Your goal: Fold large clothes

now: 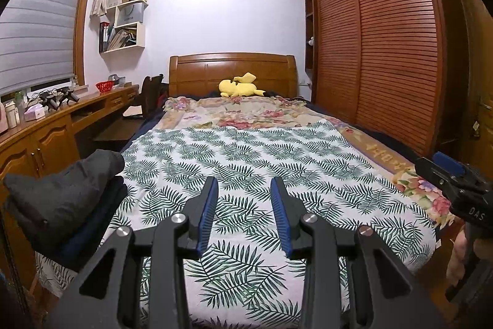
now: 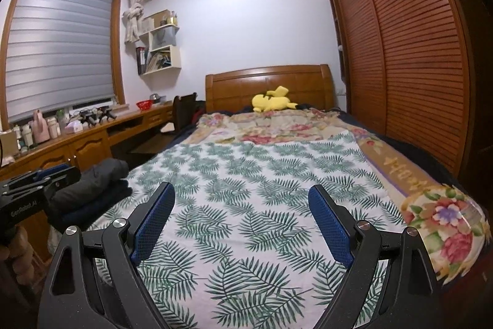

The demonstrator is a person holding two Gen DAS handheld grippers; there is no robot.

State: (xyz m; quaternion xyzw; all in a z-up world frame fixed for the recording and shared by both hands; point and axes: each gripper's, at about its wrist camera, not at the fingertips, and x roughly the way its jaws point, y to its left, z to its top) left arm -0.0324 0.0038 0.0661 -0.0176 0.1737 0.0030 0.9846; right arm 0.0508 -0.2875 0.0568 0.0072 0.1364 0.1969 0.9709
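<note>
A pile of dark clothes (image 1: 61, 199) (image 2: 92, 187) lies on the bed's near left corner, with a grey garment on top of folded navy pieces. My left gripper (image 1: 243, 181) hovers over the leaf-print sheet (image 1: 246, 144) just right of the pile. Its blue pads (image 1: 209, 205) stand a little apart with nothing between them. My right gripper (image 2: 241, 187) hangs over the same sheet (image 2: 262, 162) with its jaws wide open and nothing in them. Each gripper also shows at the edge of the other's view: the right gripper (image 1: 437, 167), the left gripper (image 2: 46, 174).
A floral blanket (image 1: 234, 113) covers the far half of the bed, and a yellow plush toy (image 1: 238, 85) lies by the wooden headboard (image 1: 231, 67). A slatted wardrobe (image 1: 385, 51) runs along the right side. A cluttered wooden desk (image 1: 61, 116) lines the left wall.
</note>
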